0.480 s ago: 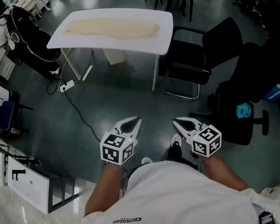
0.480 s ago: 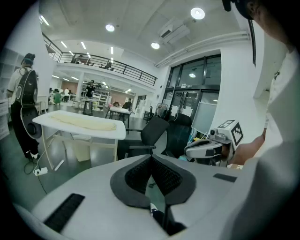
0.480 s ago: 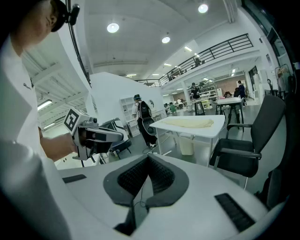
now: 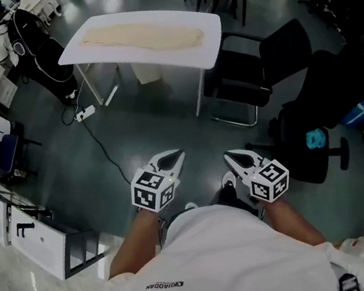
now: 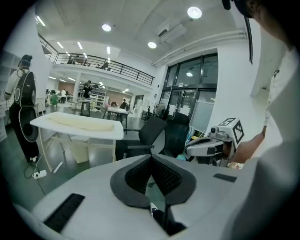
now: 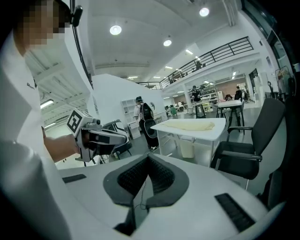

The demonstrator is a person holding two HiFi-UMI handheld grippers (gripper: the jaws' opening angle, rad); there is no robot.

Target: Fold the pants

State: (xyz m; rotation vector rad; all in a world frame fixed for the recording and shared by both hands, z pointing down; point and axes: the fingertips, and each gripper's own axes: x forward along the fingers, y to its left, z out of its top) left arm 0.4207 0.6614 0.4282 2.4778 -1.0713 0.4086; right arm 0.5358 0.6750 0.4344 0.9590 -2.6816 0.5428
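Head view is showing cream pants (image 4: 144, 38) lying flat on the white table (image 4: 214, 48), inside its edges, well apart from the left gripper (image 4: 175, 156) and right gripper (image 4: 231, 159). Bare floor (image 4: 164, 120) is lying open between, a black chair (image 4: 259, 67) crowding the table's right edge. Both grippers are hovering side by side, jaws closed on nothing.

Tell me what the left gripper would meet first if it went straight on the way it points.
Nothing close: open air lies ahead of the shut left gripper. Beyond its tips sits the black chair; tilted slightly down, it might reach the floor first. Depth is unclear.
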